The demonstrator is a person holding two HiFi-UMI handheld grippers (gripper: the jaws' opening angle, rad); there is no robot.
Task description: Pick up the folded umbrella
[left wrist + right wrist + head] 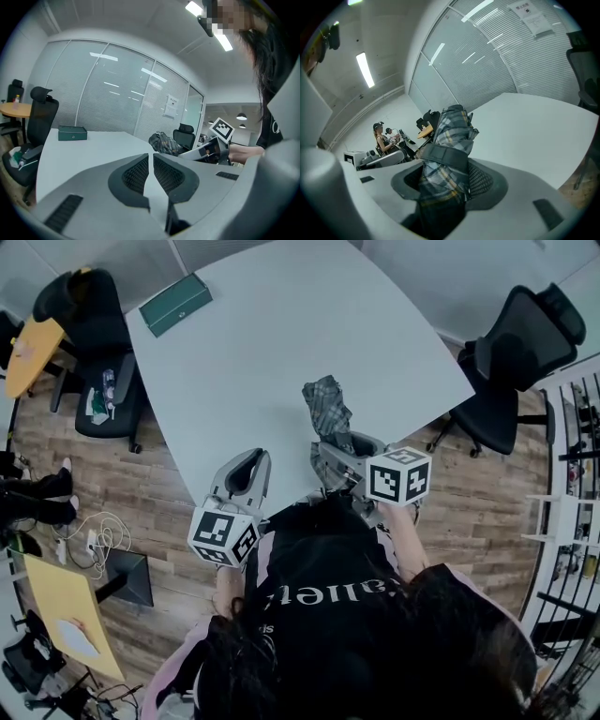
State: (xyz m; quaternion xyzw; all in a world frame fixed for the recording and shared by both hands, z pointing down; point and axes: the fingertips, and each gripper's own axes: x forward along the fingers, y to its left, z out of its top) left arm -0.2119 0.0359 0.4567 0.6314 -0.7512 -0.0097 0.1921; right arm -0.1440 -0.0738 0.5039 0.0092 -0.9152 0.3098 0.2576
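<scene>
The folded umbrella (pixel 326 404), grey plaid with a dark strap, sticks out over the white table's (pixel 281 324) near edge. My right gripper (pixel 342 451) is shut on its lower part. In the right gripper view the umbrella (pixel 450 136) fills the space between the pads of the right gripper (pixel 445 176) and points up and away. My left gripper (pixel 251 460) hovers at the table edge to the left, shut with nothing in it. In the left gripper view its pads almost meet at the left gripper (pixel 151 161); the umbrella (pixel 164 142) and right gripper (pixel 211 147) show beyond.
A green box (pixel 175 304) lies at the table's far left corner. Black office chairs stand at the left (pixel 94 343) and right (pixel 520 352) of the table. A yellow round table (pixel 28 348) is at far left, and a rack (pixel 572 474) at the right edge.
</scene>
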